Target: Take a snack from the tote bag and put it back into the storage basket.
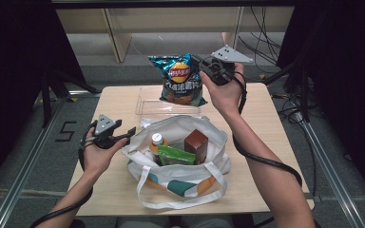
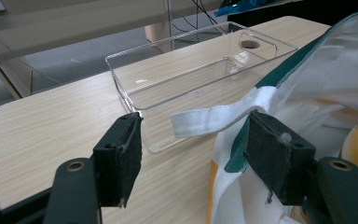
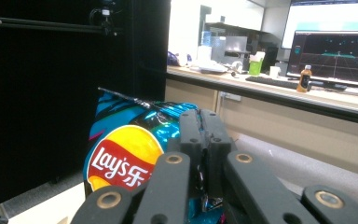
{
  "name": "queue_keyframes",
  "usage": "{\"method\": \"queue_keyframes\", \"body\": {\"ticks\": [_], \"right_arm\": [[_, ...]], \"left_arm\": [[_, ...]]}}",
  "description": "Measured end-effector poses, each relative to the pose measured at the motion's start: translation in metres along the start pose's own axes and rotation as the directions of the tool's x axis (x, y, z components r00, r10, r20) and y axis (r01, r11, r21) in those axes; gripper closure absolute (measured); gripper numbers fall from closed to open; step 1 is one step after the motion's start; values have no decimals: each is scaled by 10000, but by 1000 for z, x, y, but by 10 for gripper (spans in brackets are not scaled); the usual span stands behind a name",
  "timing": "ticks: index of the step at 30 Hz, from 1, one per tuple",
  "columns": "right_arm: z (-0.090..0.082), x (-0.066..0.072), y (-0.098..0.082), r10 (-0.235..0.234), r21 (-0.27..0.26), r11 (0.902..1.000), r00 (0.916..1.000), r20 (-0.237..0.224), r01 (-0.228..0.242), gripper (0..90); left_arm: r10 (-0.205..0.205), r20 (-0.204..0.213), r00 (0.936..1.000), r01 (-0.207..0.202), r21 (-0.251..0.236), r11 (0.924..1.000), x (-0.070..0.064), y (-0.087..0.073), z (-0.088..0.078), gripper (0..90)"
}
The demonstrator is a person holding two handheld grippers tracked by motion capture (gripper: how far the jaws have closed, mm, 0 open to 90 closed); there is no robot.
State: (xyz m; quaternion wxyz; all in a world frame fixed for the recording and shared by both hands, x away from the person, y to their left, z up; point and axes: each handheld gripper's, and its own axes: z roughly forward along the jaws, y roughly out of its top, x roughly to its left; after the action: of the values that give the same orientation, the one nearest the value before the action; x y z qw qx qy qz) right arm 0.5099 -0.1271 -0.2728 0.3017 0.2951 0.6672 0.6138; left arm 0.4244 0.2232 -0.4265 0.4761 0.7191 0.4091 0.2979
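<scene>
Above table: right gripper clamping chip bag

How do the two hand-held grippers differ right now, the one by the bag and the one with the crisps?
The left gripper has its jaws standing apart, empty, beside the white tote bag, low near the table. The right gripper has its jaws shut on the edge of the crisp packet, raised above the clear tray. Both have black jaws, a trailing cable and a grey three-cornered plate on top.
</scene>
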Motion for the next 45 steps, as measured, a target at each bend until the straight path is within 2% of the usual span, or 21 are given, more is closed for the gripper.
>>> {"method": "queue_keyframes", "body": {"ticks": [4,5,11,14,17,32,34,38,39,45], "right_arm": [[4,0,-2,-51,64,10000,10000,20,51,894],[5,1,-3,66,155,9999,10000,-13,-66,894],[9,0,-5,-34,115,9999,10000,-2,34,894],[10,0,-5,96,87,9999,10000,1,-96,894],[11,-1,-5,-25,94,10000,10000,13,25,894],[24,-3,-12,193,284,9994,9998,20,-193,894],[25,-3,-12,181,248,9995,9998,98,-183,894],[28,-5,-13,213,326,9992,9997,95,-216,893],[31,-6,-14,377,356,9986,9993,66,-379,893],[36,-8,-16,384,483,9981,9992,114,-389,893]], "left_arm": [[1,-34,10000,-1,75,10000,0,-1,0,353],[-13,-33,10000,13,66,10000,0,-1,0,354],[11,-3,10000,-11,-2,10000,0,0,0,353],[-26,-67,10000,26,39,10000,0,-1,0,353],[17,-11,10000,-17,-15,10000,0,0,0,353],[-29,-7,10000,29,-108,9999,2,-1,1,352],[-46,-91,9999,46,21,10000,1,-1,0,352],[-16,-79,10000,16,23,10000,1,-1,0,352],[3,-98,10000,-3,30,10000,1,-1,0,352],[-38,-88,10000,38,15,10000,0,-2,1,352]]}}
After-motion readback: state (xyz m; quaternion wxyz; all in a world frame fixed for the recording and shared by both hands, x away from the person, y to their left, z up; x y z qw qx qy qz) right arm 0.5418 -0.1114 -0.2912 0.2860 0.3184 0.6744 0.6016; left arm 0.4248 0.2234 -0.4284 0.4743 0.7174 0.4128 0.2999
